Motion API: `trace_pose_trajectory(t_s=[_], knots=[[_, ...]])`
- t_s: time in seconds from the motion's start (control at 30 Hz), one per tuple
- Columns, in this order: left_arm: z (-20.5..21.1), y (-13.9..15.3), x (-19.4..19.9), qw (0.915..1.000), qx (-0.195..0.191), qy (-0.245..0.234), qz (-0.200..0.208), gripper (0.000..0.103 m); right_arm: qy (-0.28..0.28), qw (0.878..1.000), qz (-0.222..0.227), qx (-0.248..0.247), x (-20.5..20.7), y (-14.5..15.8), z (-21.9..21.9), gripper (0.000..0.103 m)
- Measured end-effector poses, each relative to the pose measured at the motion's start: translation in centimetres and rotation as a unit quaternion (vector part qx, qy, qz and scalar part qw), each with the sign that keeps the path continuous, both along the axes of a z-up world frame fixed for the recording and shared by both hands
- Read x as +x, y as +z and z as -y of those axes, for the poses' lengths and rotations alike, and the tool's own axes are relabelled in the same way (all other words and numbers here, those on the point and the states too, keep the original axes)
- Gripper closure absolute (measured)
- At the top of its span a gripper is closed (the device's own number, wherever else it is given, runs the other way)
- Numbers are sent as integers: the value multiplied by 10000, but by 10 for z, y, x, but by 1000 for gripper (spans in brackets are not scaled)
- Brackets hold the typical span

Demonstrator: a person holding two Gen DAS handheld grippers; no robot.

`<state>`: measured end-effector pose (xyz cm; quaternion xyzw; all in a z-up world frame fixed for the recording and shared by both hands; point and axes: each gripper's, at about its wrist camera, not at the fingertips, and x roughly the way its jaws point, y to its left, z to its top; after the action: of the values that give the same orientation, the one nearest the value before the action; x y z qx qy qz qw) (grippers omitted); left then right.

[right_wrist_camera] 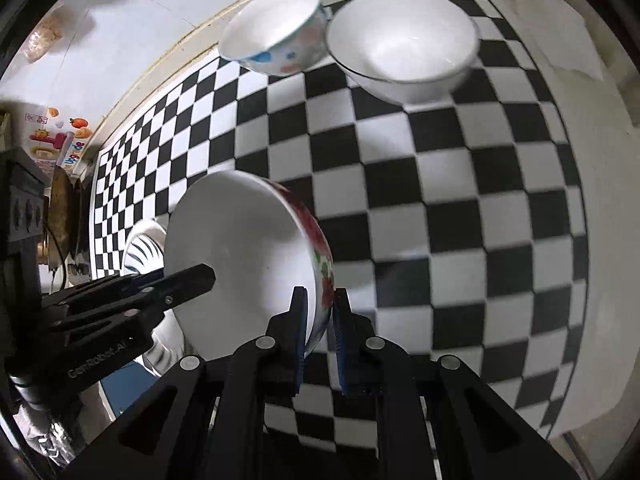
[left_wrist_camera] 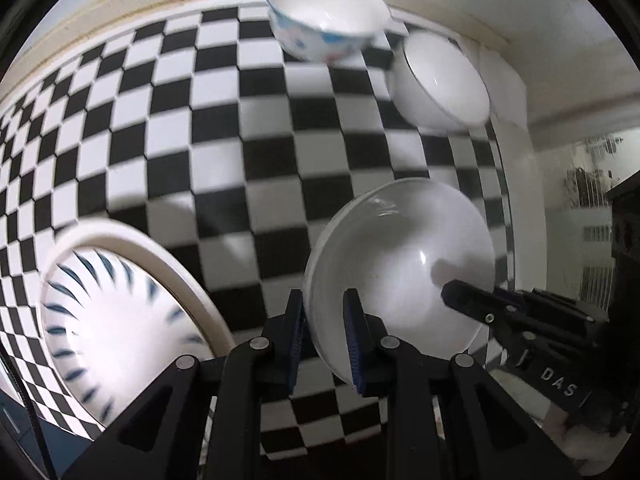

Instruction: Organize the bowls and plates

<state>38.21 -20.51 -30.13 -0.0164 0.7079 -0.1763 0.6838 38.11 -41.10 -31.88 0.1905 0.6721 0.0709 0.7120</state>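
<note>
A white bowl (left_wrist_camera: 400,248) with red flowers on its outer wall (right_wrist_camera: 248,248) hangs tilted above the checkered tablecloth (left_wrist_camera: 200,140). My left gripper (left_wrist_camera: 324,300) is shut on its left rim. My right gripper (right_wrist_camera: 320,296) is shut on the opposite rim. Each wrist view shows the other gripper's black finger lying over the bowl's inside. A blue-striped dish (left_wrist_camera: 120,320) sits on a white-rimmed plate at lower left, also visible behind the held bowl (right_wrist_camera: 140,248). At the far edge stand a bowl with blue and pink print (left_wrist_camera: 324,20) (right_wrist_camera: 276,28) and a dark-rimmed white bowl (left_wrist_camera: 440,80) (right_wrist_camera: 404,40).
The tablecloth (right_wrist_camera: 440,200) ends at a pale wall along the far side. A pan (right_wrist_camera: 60,216) and a dark appliance stand off the table's left end. A white sheet (right_wrist_camera: 560,40) lies at the far right corner.
</note>
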Motion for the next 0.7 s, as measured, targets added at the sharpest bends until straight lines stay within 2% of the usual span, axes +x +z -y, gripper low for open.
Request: trace_pose_trajectory(t_s=[0.3,0.7], knots=[[21,-26,-24,9991,153,-318,-244,86,-186,9995,-238,-15,-36,-20,19,89],[43,-52,-32,9972,266,-553,-434,86,-272,9989,-387,-76,-48,-30,22,89]])
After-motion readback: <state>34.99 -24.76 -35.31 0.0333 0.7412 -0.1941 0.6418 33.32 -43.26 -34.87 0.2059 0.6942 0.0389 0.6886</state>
